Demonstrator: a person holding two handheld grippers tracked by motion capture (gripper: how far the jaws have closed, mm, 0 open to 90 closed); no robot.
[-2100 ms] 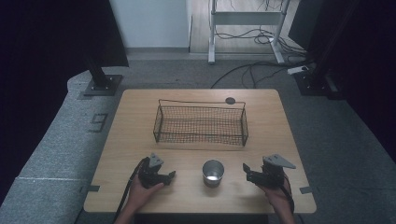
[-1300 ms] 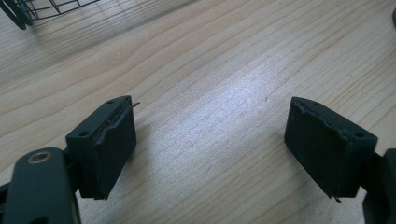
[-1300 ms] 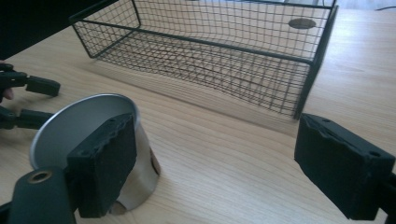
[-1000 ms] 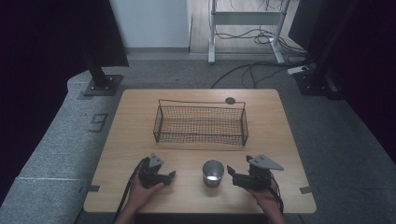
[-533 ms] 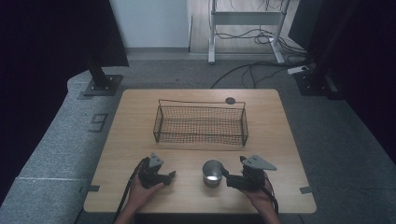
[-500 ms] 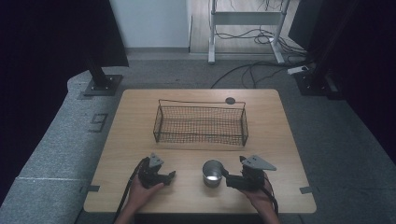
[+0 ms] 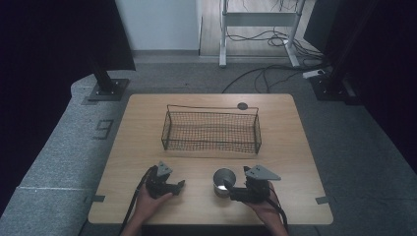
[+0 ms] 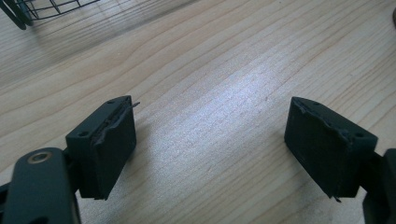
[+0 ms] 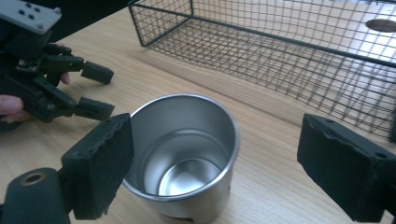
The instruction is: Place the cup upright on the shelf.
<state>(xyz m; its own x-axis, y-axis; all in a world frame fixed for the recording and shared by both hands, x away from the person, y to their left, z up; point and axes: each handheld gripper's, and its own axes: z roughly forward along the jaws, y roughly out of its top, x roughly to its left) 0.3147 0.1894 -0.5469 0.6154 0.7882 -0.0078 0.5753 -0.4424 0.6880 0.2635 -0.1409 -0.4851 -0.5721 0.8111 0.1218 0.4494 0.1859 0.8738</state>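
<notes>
The steel cup [image 9: 184, 156] stood upright on the table [image 7: 295, 147], mouth up, just on the person's side of the wire basket [image 7: 211, 129] and near its right half. The right gripper [image 7: 235, 192] sat right beside the cup, and its jaws had just been opening: they stood apart, the left pad against or almost at the cup's wall, the other well clear, gripping nothing. Seen along those jaws, the cup lay between them but off toward the left one, its axis straight up, so the closing line ran across its round side. The left gripper [image 7: 178, 186] rested farther off on the cup's other side, jaws wide and empty over bare wood. Whether that left pad truly touched was hard to tell, and the cup's base was cut off.
</notes>
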